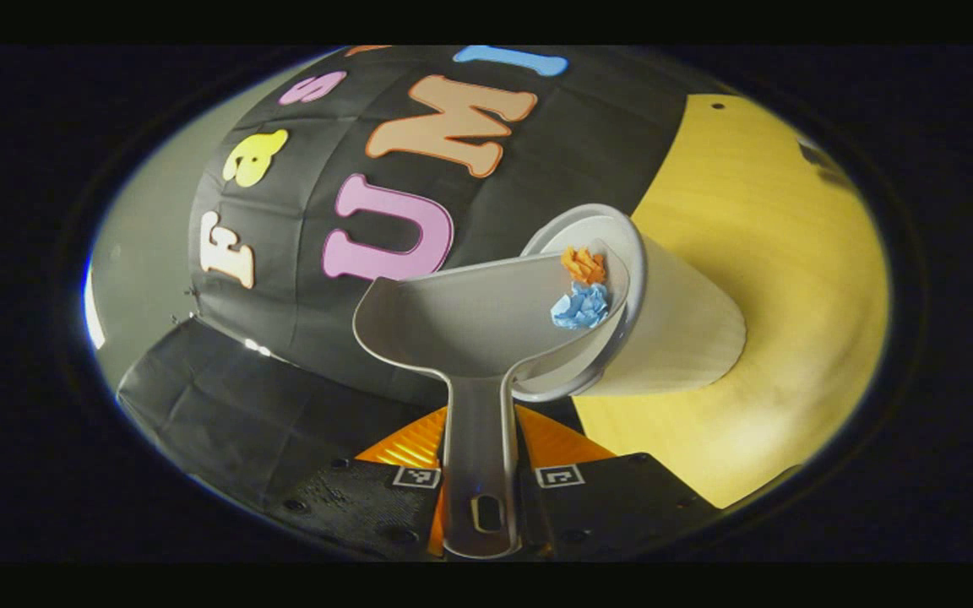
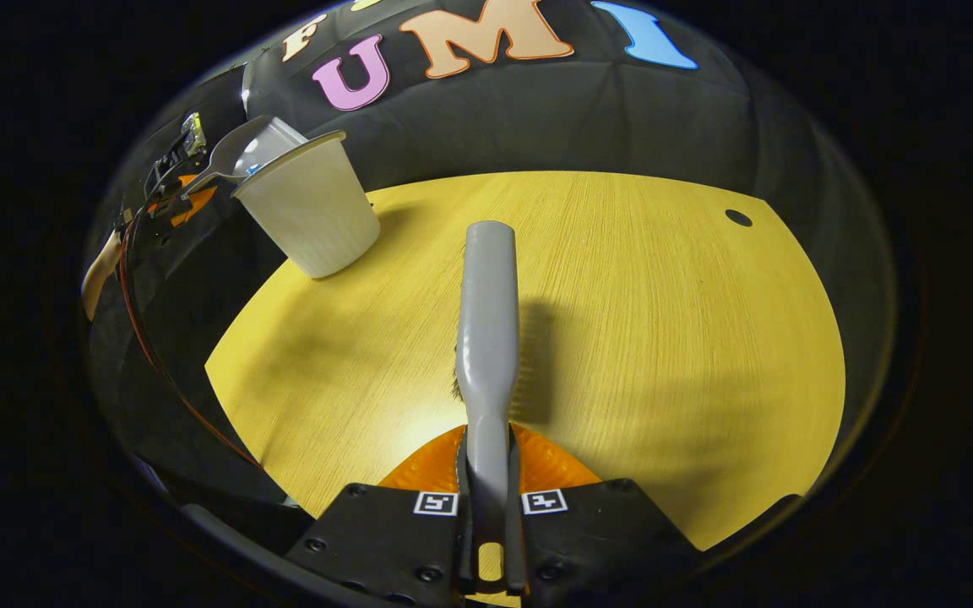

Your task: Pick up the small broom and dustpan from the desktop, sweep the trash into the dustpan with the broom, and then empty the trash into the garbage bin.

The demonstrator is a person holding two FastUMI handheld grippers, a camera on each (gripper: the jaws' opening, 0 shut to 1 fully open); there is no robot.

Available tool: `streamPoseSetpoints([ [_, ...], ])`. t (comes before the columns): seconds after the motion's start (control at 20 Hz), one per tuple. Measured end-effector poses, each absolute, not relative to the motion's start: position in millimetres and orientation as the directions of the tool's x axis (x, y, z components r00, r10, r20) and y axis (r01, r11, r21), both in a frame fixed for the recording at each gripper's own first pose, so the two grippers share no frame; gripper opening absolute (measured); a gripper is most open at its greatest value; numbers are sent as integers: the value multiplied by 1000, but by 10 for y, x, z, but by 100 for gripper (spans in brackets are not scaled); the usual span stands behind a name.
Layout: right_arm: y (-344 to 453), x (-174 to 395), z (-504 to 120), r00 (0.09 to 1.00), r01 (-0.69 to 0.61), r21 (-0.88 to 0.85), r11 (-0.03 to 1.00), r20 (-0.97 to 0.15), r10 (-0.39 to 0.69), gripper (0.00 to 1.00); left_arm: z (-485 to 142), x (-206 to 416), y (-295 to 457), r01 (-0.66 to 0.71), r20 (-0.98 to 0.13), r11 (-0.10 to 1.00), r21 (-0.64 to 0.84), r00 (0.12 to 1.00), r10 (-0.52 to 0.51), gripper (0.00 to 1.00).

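Left gripper has its jaws clenched on the dustpan handle, pan tipped over the bin mouth so the orange scrap and blue scrap slide in; both sit at the pan's lip. Right gripper grasps the broom, parked above the table, clear of the pour.
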State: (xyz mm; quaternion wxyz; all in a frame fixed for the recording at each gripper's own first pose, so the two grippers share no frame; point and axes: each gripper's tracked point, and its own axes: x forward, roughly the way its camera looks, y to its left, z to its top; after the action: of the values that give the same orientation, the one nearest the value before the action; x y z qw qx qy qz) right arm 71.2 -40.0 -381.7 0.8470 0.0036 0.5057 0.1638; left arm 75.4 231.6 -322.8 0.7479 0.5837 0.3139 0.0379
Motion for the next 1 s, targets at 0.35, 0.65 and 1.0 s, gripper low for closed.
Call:
streamPoseSetpoints([
  [0.35, -387, 702, -3813, 432, -294, 163, 942, -856, 283, 12, -2901, 989, 2468, 445, -369, -128, 886, 845, 386, 26],
  [0.65, -372, 698, -3784, 432, -302, 164, 939, -855, 289, 12, -2787, 1082, 2476, 444, -353, -218, 869, 865, 357, 27],
  [1.0, -390, 674, -3726, 461, -283, 165, 945, -840, 285, 12, -2878, 917, 2446, 297, -350, 190, 936, 852, 389, 26],
])
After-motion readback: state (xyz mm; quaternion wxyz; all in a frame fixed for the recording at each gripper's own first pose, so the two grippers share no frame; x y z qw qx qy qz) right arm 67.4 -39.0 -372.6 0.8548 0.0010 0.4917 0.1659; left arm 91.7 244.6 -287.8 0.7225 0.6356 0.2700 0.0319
